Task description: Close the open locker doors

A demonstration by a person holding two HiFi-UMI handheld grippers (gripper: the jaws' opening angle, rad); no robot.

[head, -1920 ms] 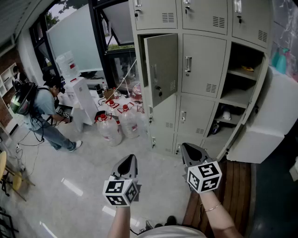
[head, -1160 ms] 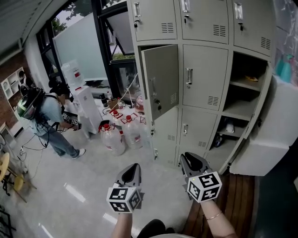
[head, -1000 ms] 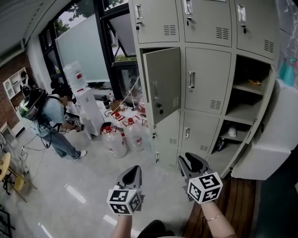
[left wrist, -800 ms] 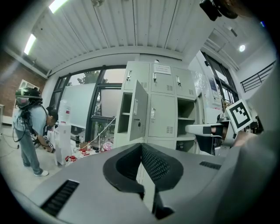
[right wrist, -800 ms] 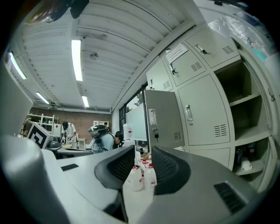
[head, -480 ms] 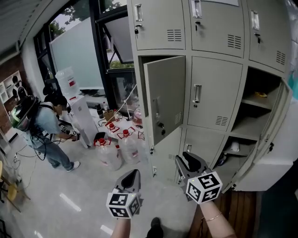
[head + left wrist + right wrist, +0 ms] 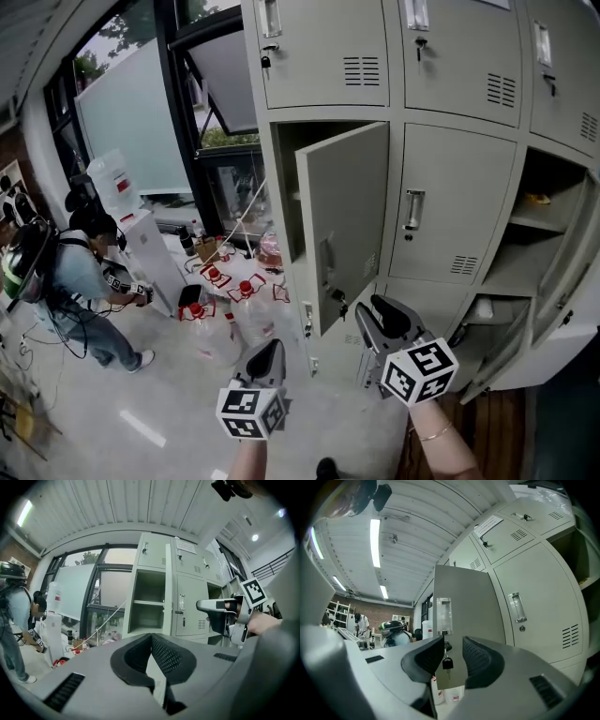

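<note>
The grey locker bank (image 7: 441,56) fills the head view. Its middle-left door (image 7: 343,223) stands ajar, a key hanging from its lock (image 7: 339,302). On the far right, a compartment (image 7: 548,217) and a lower door (image 7: 561,349) are open too. My right gripper (image 7: 379,316) is open and level, just short of the ajar door's lower corner. In the right gripper view that door (image 7: 461,597) and its key (image 7: 447,663) show through the gap of the right gripper (image 7: 452,652). My left gripper (image 7: 265,360) is shut and empty, lower left. The left gripper (image 7: 151,639) faces the open compartment (image 7: 149,606).
A person with a backpack (image 7: 67,281) bends by a white water dispenser (image 7: 142,246) at the left. Several water jugs (image 7: 214,323) stand on the floor beside the lockers. A dark-framed glass wall (image 7: 202,122) runs behind them. A wooden strip (image 7: 487,433) lies at the lower right.
Both grippers have moved forward towards the lockers, which now look larger and nearer. The ajar door is now right in front of the right gripper. Jaw states look unchanged.
</note>
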